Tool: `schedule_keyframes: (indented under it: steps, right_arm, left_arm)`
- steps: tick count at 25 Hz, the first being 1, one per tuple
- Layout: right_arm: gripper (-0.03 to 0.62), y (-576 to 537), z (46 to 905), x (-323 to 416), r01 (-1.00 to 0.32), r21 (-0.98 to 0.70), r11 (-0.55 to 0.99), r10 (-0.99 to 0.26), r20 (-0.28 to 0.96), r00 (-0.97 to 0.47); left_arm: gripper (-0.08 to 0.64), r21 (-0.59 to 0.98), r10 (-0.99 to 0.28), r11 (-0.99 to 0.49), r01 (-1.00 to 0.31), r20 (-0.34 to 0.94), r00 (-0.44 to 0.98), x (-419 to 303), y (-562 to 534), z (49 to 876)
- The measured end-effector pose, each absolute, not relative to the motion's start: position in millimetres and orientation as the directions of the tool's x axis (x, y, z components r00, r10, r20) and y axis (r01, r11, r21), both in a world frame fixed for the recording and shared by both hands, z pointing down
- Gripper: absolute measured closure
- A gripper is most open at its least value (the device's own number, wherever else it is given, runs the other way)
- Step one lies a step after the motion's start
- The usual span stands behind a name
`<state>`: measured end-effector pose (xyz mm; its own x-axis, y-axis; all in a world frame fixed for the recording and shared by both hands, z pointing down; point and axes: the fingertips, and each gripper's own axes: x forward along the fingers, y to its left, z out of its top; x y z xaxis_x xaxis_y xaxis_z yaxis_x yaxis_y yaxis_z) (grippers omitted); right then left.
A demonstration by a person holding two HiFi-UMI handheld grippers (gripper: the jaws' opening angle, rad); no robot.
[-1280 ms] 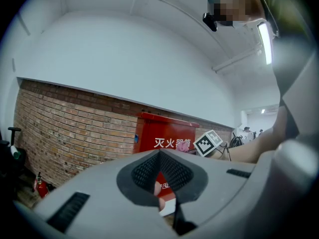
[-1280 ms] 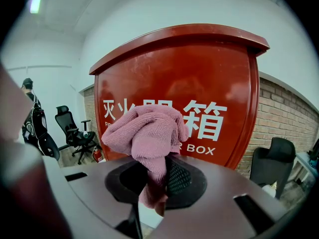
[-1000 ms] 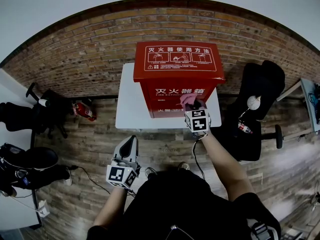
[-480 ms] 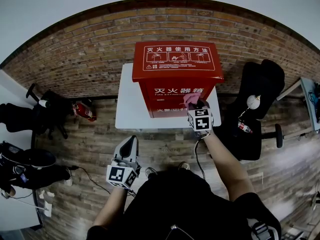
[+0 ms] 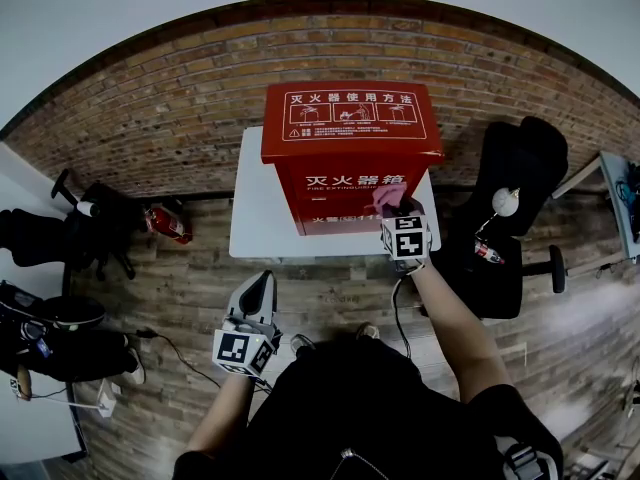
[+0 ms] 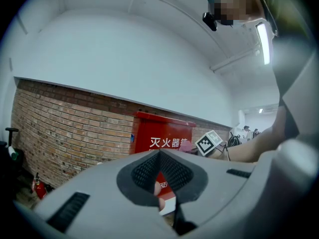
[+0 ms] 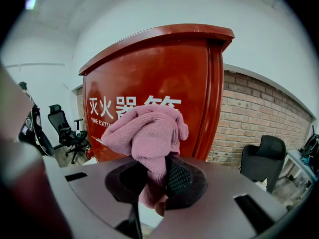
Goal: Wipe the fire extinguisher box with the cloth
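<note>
The red fire extinguisher box (image 5: 350,153) stands upright on a white table (image 5: 255,218) against the brick wall. My right gripper (image 5: 397,208) is shut on a bunched pink cloth (image 5: 388,197), held against the right part of the box's front face, below the white lettering. In the right gripper view the pink cloth (image 7: 147,133) bulges up from between the jaws in front of the box (image 7: 149,88). My left gripper (image 5: 258,293) hangs low, well short of the table, jaws shut with nothing in them; the box (image 6: 162,141) shows beyond them.
A black office chair (image 5: 520,173) stands right of the table, with a white lamp (image 5: 505,204) beside it. A small red extinguisher (image 5: 166,222) lies on the wood floor at the left near dark chairs (image 5: 50,228). A brick wall (image 5: 160,108) runs behind the table.
My right gripper has slid the cloth a little to the right across the box's front face. The left gripper has stayed where it was.
</note>
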<state>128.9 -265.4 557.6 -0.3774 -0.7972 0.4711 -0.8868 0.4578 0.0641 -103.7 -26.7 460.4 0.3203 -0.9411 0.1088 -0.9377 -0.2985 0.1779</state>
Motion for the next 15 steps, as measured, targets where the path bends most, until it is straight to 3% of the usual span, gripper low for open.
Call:
schedule_keyframes:
  steps: [15]
  right_arm:
    - [0.515,-269.9,561.3,152.6,-0.904,0.064,0.422,-0.808,0.478,-0.344]
  left_arm:
    - [0.537,0.183,-0.938,-0.303,-0.935,0.116,0.327,-98.8,-28.4,462.1]
